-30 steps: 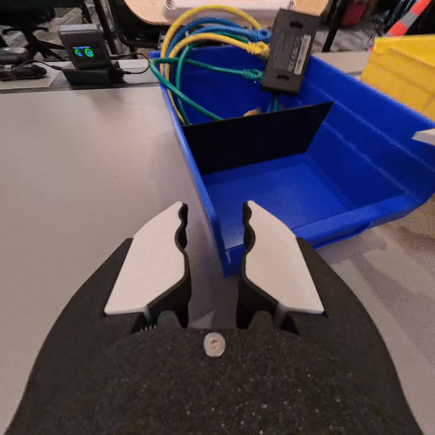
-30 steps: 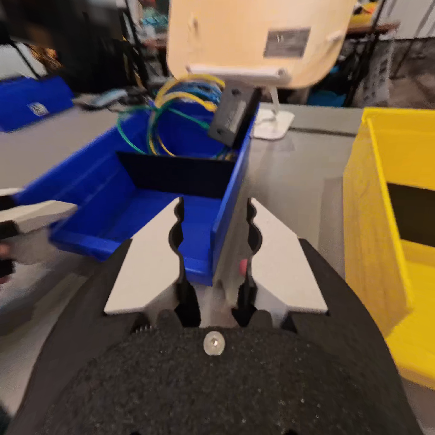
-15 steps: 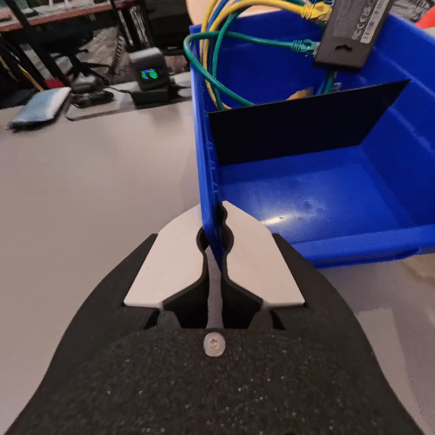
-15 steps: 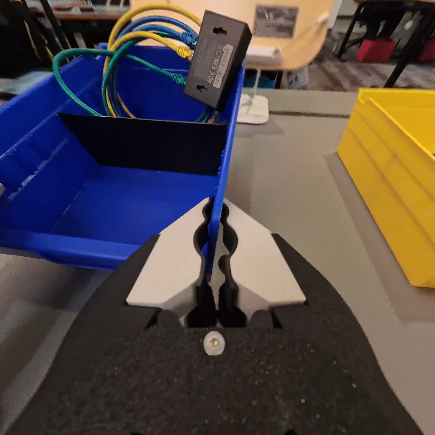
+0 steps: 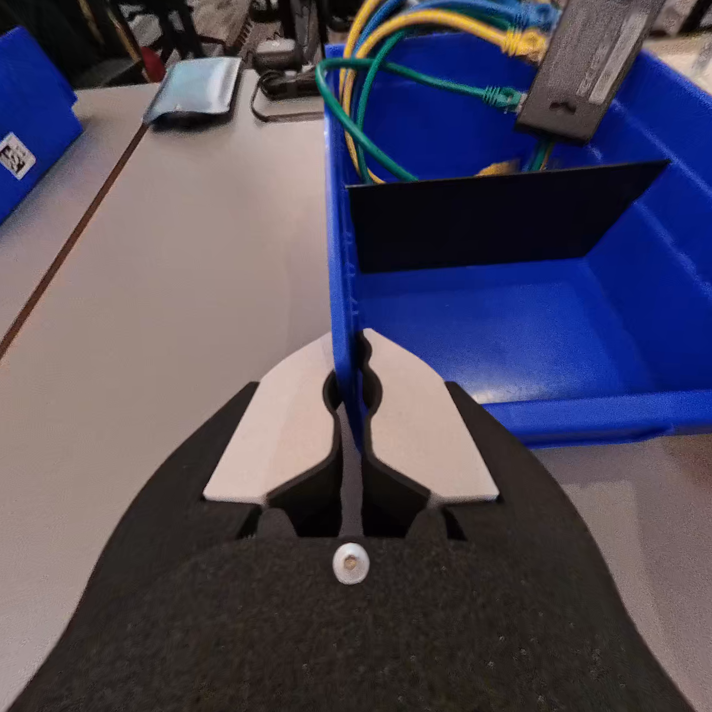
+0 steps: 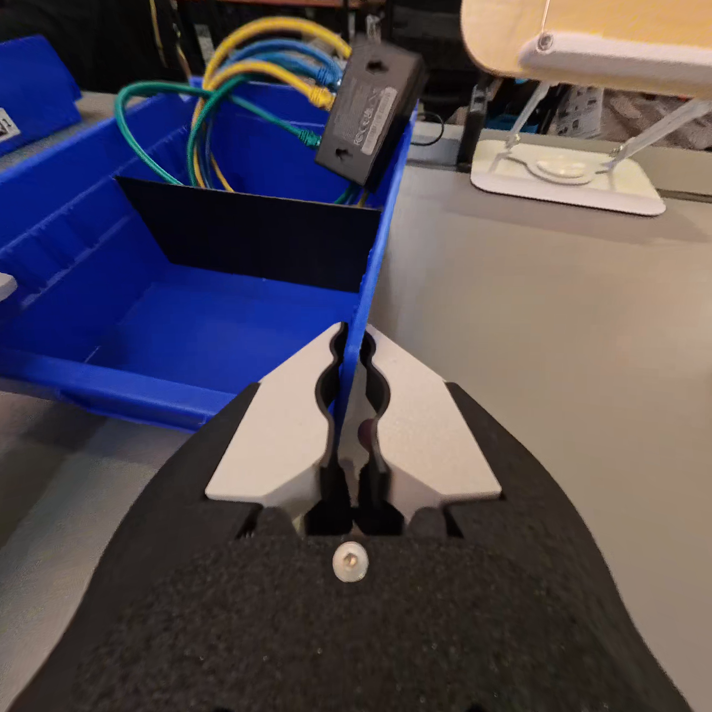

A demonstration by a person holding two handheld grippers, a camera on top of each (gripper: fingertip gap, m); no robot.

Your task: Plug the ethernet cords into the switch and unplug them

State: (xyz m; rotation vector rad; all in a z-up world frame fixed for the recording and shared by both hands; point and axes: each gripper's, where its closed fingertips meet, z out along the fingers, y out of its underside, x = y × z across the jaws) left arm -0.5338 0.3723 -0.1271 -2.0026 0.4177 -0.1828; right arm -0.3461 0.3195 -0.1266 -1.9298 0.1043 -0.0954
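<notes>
Both grippers were clamped on the blue bin (image 5: pixel 481 327): the left gripper (image 5: pixel 348 339) pinched the bin's left side wall near its front corner, and the right gripper (image 6: pixel 354 331) pinched the right side wall the same way. A black divider (image 5: pixel 493 219) split the bin into a near compartment and a far one. The switch (image 6: pixel 370 111), a black box, leaned tilted against the far right wall, partly above the rim. Yellow, blue and green ethernet cords (image 6: pixel 246 88) looped out of the far compartment, their plugs at the switch's left edge; the blur left it unclear whether every plug was fully seated. The bin stood on a grey table (image 5: pixel 185 269).
</notes>
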